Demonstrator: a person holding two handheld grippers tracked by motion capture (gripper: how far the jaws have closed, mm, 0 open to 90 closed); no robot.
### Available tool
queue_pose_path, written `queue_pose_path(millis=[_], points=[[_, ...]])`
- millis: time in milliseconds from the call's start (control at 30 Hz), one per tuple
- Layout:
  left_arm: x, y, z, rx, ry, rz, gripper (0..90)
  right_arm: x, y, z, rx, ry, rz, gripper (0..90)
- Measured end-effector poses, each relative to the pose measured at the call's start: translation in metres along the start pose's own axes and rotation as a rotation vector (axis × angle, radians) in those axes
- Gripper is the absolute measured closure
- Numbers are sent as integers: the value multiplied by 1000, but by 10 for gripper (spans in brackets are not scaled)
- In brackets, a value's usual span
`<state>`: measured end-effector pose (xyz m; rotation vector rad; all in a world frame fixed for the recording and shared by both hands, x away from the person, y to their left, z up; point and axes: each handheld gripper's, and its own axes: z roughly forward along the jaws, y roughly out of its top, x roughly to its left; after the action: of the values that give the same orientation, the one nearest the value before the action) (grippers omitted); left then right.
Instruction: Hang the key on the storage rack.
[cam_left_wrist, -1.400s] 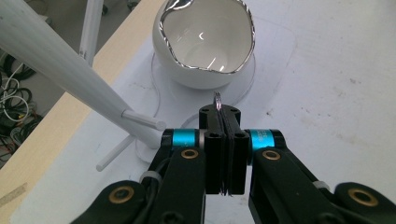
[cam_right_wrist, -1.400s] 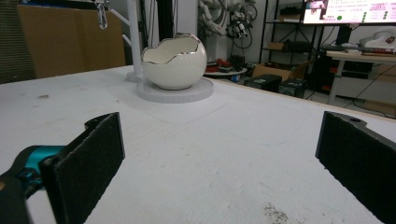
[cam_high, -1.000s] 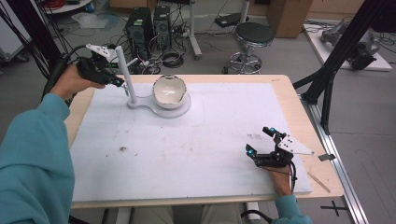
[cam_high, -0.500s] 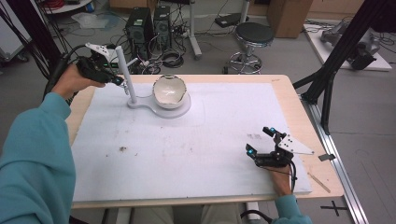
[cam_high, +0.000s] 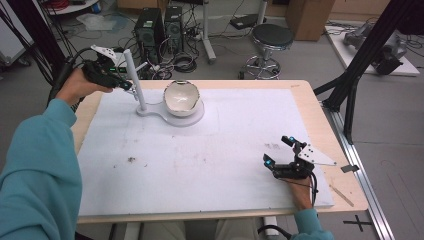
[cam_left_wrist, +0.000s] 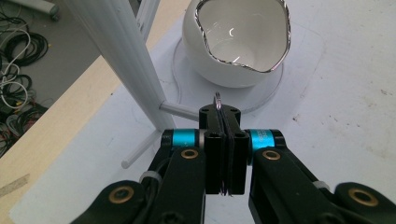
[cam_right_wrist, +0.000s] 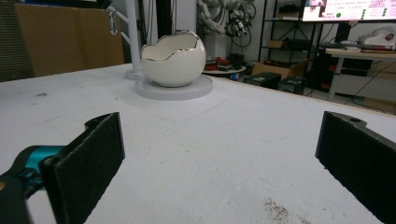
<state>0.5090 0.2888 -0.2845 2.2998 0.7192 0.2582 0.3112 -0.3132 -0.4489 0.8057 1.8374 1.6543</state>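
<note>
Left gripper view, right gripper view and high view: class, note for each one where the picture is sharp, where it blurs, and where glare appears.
Left gripper view: the egg-shaped bowl is sharp, bright glints on its silvery rim; the shut left gripper close up is fairly sharp. Right gripper view: the right gripper pads blur, the bowl stays clear, the far screen is overexposed. High view: even light, soft shadows, slightly soft.

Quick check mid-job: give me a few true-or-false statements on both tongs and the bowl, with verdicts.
1. The left tongs are shut on a thin metal piece. True.
2. The right tongs are shut. False: their jaws stand wide apart with nothing between them.
3. The bowl lies tipped over on the table. False: it stands upright on the round white base.
4. The left tongs are close beside the white post. True.
</note>
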Motion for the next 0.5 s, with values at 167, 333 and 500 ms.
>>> queue_pose_path(millis=[167,333,500], points=[[3,-1,1,-3,3,-6,883,0,0,0,0,-1,1,5],[6,-2,2,-3,8,-20,882,0,0,0,-1,-2,2,5],[9,-3,3,-11,11,-35,882,0,0,0,1,-2,6,5]])
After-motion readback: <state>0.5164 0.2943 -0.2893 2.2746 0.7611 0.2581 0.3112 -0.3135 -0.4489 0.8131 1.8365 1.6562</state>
